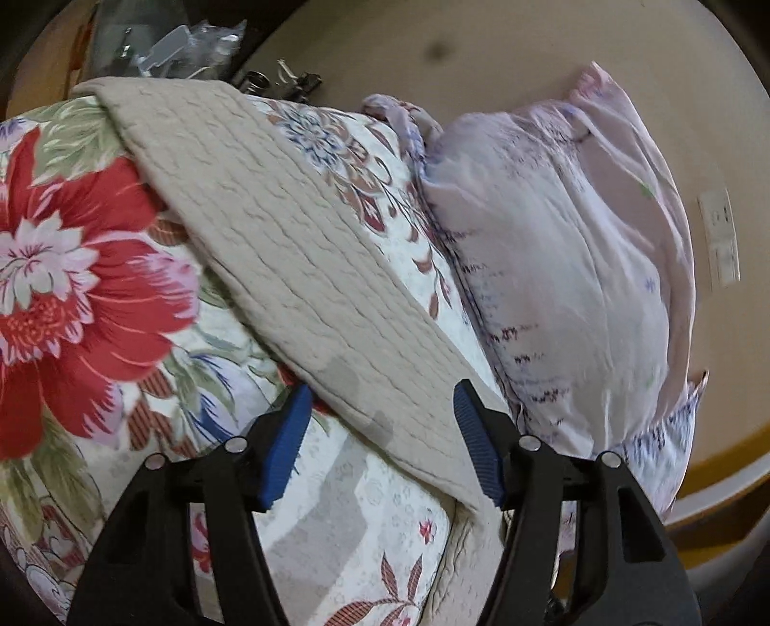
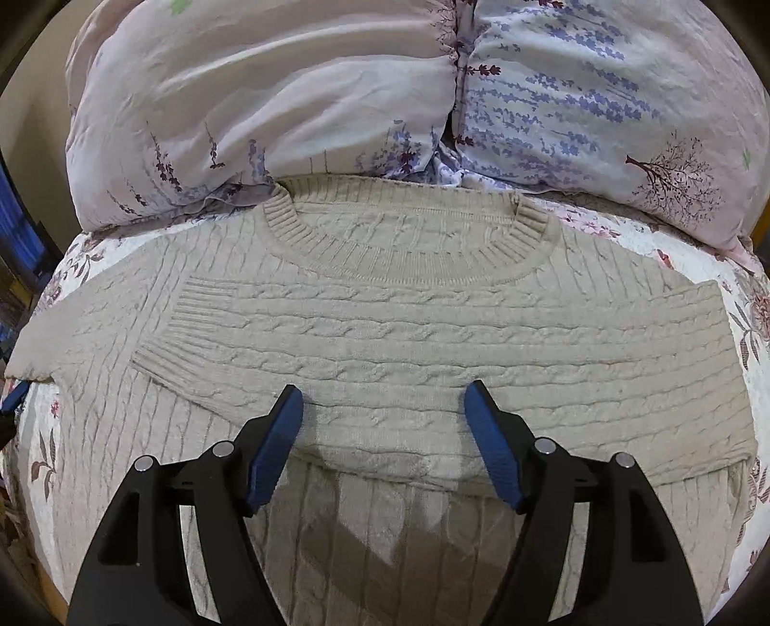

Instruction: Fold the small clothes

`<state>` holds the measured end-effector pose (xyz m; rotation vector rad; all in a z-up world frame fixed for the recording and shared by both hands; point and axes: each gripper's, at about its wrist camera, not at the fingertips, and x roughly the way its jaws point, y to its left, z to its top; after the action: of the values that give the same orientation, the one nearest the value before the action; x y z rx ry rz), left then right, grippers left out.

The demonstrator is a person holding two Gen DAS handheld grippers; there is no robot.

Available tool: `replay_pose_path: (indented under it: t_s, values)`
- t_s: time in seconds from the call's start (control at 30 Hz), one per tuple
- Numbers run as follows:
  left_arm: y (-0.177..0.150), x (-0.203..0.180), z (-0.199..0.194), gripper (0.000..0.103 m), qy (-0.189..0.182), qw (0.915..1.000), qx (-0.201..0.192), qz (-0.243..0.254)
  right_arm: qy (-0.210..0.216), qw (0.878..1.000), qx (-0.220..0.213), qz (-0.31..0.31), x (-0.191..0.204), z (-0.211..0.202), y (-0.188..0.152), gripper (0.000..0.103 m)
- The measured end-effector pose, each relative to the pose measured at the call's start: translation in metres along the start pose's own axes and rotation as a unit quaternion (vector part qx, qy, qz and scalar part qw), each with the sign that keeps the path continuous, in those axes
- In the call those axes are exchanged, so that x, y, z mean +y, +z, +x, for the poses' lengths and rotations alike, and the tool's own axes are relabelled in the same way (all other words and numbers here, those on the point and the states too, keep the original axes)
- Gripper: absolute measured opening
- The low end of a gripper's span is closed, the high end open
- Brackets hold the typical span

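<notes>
A beige cable-knit sweater [image 2: 385, 327] lies flat on the bed, collar toward the pillows. One sleeve [image 2: 337, 356] is folded across the chest from the right. My right gripper [image 2: 384, 399] is open and empty, just above the lower edge of that folded sleeve. In the left wrist view the sweater's other sleeve [image 1: 288, 269] stretches away over the floral quilt. My left gripper [image 1: 382, 409] is open, its jaws standing to either side of this sleeve near its end. Its fingertip [image 2: 14, 392] shows at the far left of the right wrist view.
Two lilac floral pillows [image 2: 269, 96] [image 2: 601, 96] lie against the sweater's collar; one pillow also shows in the left wrist view [image 1: 553, 250]. The white floral quilt [image 1: 86, 269] covers the bed. Clutter of metal and plastic items [image 1: 202, 43] sits beyond the bed. A beige wall [image 1: 481, 58] stands behind.
</notes>
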<state>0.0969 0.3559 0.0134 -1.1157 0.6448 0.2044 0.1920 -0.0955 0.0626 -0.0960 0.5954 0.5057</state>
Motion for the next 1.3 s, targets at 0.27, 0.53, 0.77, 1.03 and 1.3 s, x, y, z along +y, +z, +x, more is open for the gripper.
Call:
replay_pose_path:
  t_s: [0.27,0.53,0.77,1.03,1.3]
  values:
    - [0.022,0.020,-0.006,0.050,0.008,0.9982,-0.034,-0.049,0.015,1.000,0.001,0.005,-0.005,-0.002,0.000,0.072]
    - [0.032,0.022,-0.001,0.008,0.008,0.9979,-0.043,-0.049,0.049,0.998,0.005,0.033,-0.017,-0.010,-0.003,0.072]
    - [0.021,-0.050,-0.006,0.006,-0.057,0.9963,-0.057,0.028,0.056,0.997,-0.006,0.049,-0.038,-0.028,-0.007,0.072]
    - [-0.065,-0.161,0.039,0.006,-0.163,0.9749,0.036,0.147,0.048,0.995,-0.019,0.089,-0.072,-0.047,-0.012,0.072]
    - [-0.191,-0.209,0.116,0.006,-0.171,0.9412,0.173,0.235,0.028,0.992,-0.022,0.118,-0.100,-0.058,-0.023,0.072]
